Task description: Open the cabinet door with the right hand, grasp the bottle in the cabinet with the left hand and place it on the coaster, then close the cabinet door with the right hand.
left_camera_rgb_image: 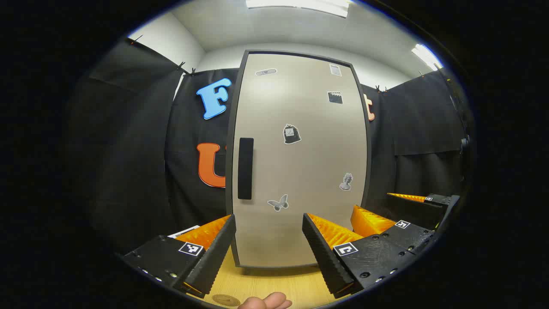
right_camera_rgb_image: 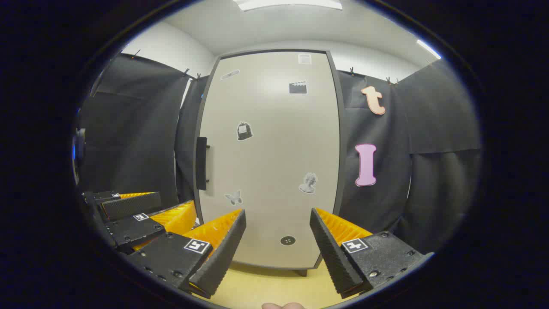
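1. the cabinet [left_camera_rgb_image: 300, 159] is seen standing upright on the desk [left_camera_rgb_image: 274, 285], with its door [right_camera_rgb_image: 270, 159] shut flush in the frame.
2. a dark vertical handle [left_camera_rgb_image: 245, 168] is fitted near the door's left edge; in the right gripper view the handle [right_camera_rgb_image: 201, 163] is seen standing proud of the panel.
3. several small stickers are noted on the door, among them a butterfly sticker [left_camera_rgb_image: 278, 202] low on the panel.
4. the bottle cannot be located; the cabinet interior is hidden behind the shut door.
5. a round coaster [left_camera_rgb_image: 226, 300] is seen on the desk at the bottom edge of the left gripper view, in front of the cabinet.
6. the left tool [left_camera_rgb_image: 269, 249] is held released, fingers spread wide, nothing between them, pointed at the door and apart from it.
7. the right tool [right_camera_rgb_image: 278, 249] is likewise released and empty, aimed at the lower door, not touching the handle.
8. the two tools are held side by side, near each other.
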`<action>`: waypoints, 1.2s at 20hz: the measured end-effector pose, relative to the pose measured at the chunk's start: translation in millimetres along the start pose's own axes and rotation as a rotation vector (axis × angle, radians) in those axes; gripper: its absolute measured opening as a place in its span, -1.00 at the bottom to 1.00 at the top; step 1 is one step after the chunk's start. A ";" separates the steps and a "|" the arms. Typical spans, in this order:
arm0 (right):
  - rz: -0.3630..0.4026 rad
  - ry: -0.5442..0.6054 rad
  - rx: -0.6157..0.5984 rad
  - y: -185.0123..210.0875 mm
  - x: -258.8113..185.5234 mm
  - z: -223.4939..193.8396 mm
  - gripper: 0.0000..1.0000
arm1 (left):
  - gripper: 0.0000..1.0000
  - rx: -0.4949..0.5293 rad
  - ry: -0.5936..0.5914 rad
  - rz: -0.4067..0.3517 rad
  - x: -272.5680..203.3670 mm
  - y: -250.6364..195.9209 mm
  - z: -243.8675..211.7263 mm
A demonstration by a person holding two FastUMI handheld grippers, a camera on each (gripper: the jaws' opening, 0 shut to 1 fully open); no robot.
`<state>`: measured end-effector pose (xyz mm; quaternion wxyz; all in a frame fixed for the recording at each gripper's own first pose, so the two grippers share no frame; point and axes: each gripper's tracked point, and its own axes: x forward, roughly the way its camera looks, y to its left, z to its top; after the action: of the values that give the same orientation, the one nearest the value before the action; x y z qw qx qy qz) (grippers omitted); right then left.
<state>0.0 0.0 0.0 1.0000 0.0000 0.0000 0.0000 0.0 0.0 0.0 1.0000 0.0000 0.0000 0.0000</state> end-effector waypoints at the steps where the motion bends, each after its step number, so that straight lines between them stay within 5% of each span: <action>1: -0.013 0.004 0.002 -3.7 -0.2 -0.6 0.94 | 0.88 0.002 0.011 0.019 -0.4 1.0 -2.2; 9: -0.042 -0.021 0.037 -7.5 -7.9 7.3 0.94 | 0.90 -0.024 0.007 0.010 -8.2 -8.4 0.4; 13: -0.125 -0.138 -0.043 -28.8 -25.3 26.6 0.94 | 0.90 0.025 -0.129 0.002 -14.6 -8.4 27.6; 17: -0.077 -0.165 -0.073 -3.7 -37.4 25.4 0.90 | 0.89 0.012 -0.247 -0.009 -25.1 -11.4 51.1; 24: -0.061 -0.145 -0.066 -10.0 -36.9 20.4 0.94 | 0.89 0.008 -0.150 -0.010 -22.5 -10.7 26.3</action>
<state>-36.9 -10.0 20.4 0.9964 -0.0331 -0.0722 -0.0306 -22.5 -10.7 26.3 0.9972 0.0042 -0.0751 -0.0048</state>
